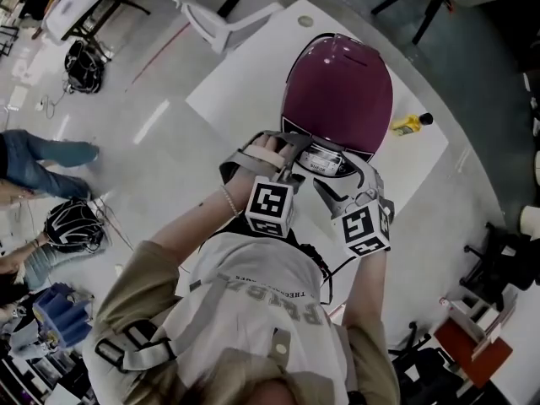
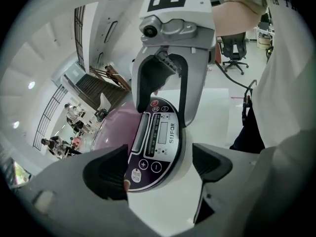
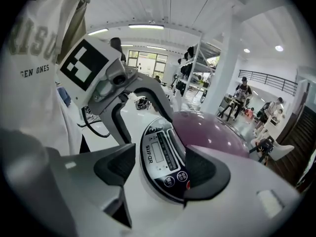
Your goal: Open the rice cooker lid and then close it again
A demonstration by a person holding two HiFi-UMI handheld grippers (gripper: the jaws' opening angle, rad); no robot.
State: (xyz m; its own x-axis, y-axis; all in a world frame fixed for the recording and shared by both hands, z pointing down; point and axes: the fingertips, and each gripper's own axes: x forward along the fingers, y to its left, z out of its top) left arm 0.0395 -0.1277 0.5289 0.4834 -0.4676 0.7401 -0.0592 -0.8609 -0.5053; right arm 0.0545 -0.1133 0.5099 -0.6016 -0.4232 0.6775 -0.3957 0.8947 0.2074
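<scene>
The rice cooker (image 1: 337,91) stands on a white table (image 1: 245,83); its glossy purple lid is down. Its oval control panel (image 2: 155,142) (image 3: 165,157) faces me at the near edge. My left gripper (image 1: 297,152) hangs just over the panel's left side and my right gripper (image 1: 337,180) over its right side. In the left gripper view the left gripper (image 2: 158,169) stands open with the panel showing between its black pads (image 2: 106,174). The right gripper (image 3: 159,167) is open too, panel and lid edge between its pads (image 3: 202,169). Neither pair presses on anything.
A yellow bottle (image 1: 409,125) lies on the table right of the cooker. A white chair (image 1: 228,15) stands beyond the table's far left corner. People (image 1: 34,163) and bags are on the floor at left. A red stand (image 1: 472,348) is at lower right.
</scene>
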